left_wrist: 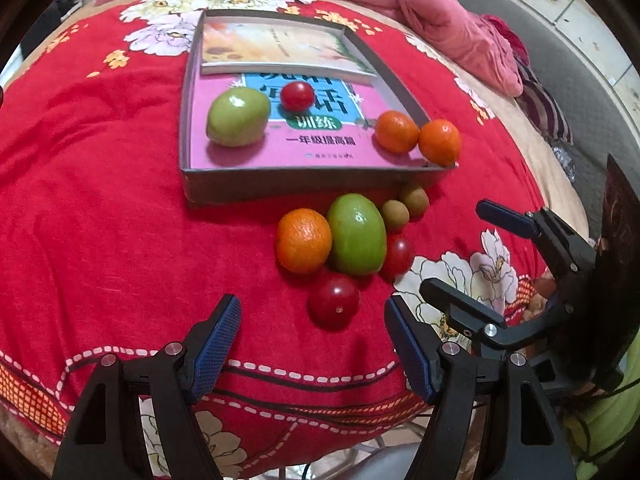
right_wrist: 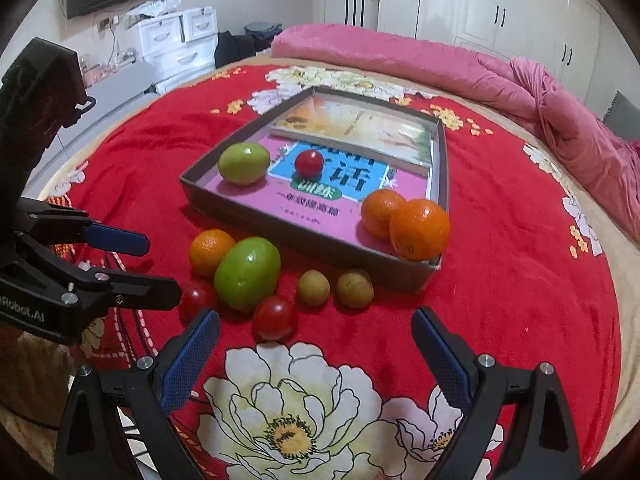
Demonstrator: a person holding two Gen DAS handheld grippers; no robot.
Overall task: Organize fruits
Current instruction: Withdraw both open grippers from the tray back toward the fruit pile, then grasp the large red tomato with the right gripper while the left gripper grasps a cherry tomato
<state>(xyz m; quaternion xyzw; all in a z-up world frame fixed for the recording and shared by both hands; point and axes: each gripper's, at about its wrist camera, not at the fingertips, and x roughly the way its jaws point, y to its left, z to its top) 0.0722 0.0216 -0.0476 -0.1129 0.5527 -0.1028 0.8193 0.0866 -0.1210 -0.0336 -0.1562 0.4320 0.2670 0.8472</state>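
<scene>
Red blanket (left_wrist: pixel 120 200) covers the bed, with a grey tray (left_wrist: pixel 304 178) on it. Left gripper (left_wrist: pixel 312 340) hangs with fingers (left_wrist: pixel 218 344) released and empty; a red tomato (left_wrist: pixel 334 306) lies on the blanket just ahead, between the fingertips' lines, untouched. Beyond it sit an orange (left_wrist: pixel 304 240), a green fruit (left_wrist: pixel 357 234), another tomato (left_wrist: pixel 398 256) and two small brown fruits (left_wrist: pixel 395 215). Right gripper (right_wrist: pixel 316 344) also stands released and empty, the second tomato (right_wrist: pixel 275 317) just ahead of it.
</scene>
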